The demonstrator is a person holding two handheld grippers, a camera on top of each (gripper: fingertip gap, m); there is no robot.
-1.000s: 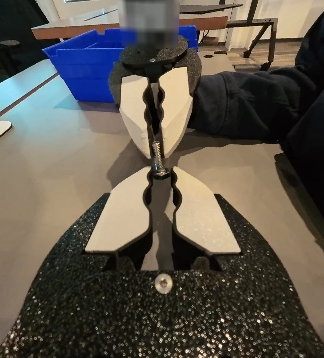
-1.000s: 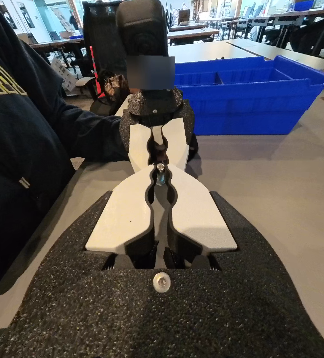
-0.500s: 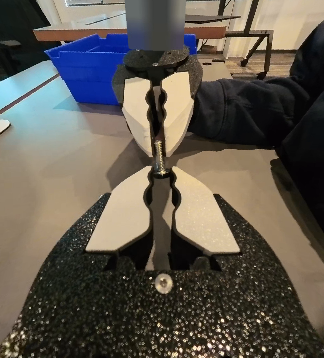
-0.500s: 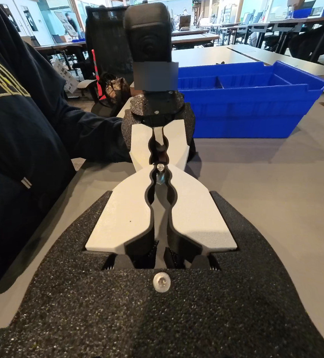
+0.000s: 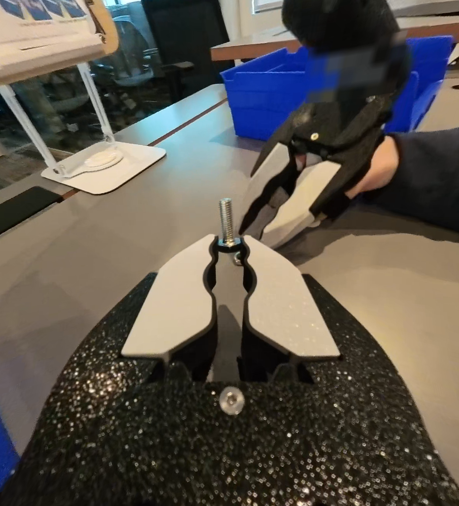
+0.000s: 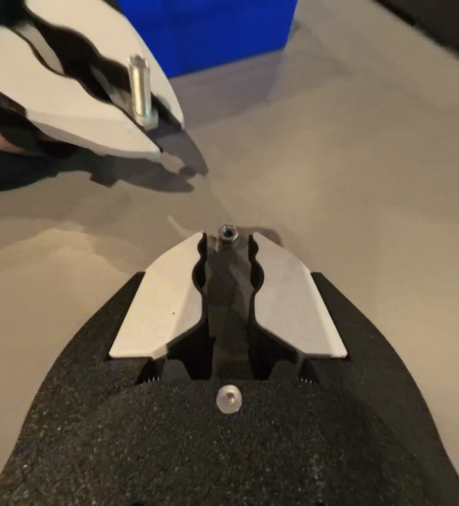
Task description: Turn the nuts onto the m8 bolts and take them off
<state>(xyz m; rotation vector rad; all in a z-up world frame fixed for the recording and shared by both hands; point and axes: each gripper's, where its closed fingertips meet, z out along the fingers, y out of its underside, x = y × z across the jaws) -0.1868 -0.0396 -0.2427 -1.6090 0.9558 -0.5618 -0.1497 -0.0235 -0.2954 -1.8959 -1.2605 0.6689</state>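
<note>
On the grey worktop (image 6: 360, 191) a small silver nut (image 6: 227, 233) lies loose between the spread jaws of the right gripper (image 6: 227, 236), touching neither. Beside it, the left gripper (image 5: 228, 241) pinches a bolt (image 5: 225, 219) by its head, thread upright.

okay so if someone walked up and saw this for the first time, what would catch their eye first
Probably the silver bolt standing upright, its hex head clamped between the left gripper fingers. Next, the small nut lying loose on the grey table between the right gripper's open fingers, which do not touch it. Behind sits a bright blue bin.
</note>
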